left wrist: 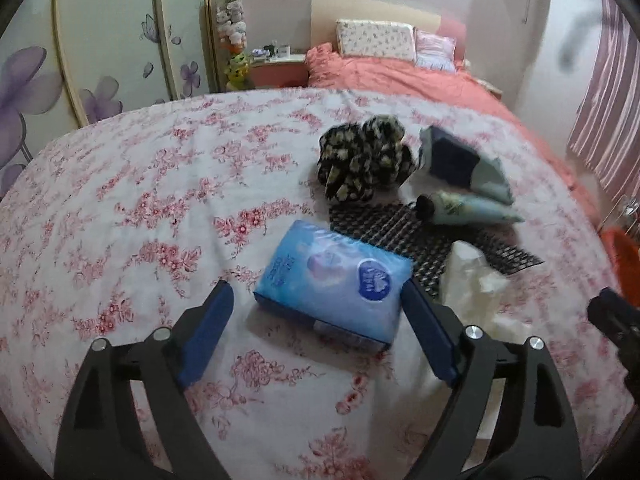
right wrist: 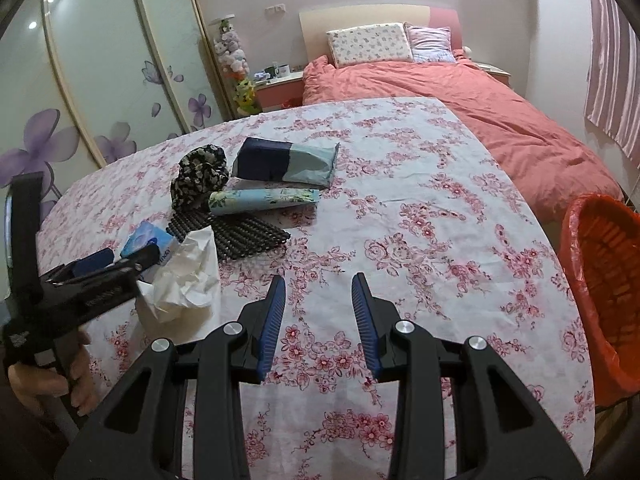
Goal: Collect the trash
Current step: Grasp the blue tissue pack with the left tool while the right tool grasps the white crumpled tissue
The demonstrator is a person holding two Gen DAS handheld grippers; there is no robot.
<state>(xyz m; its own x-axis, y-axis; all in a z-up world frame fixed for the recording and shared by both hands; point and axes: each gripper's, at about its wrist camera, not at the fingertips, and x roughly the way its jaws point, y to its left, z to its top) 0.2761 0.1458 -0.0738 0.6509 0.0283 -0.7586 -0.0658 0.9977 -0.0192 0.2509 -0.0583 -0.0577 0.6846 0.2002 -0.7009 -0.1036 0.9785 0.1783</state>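
Here, one tissue pack [left wrist: 334, 294] — one crumpled tissue [left wrist: 474, 280] — two gaping grippers.

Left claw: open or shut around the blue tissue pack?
Open. The left claw has its fingers spread on either side of the blue tissue pack, not clamping it.

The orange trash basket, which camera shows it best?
The right wrist view: the orange trash basket shows its lined rim and woven inside at the table's right edge. The left wrist view catches only an orange sliver at its right border.
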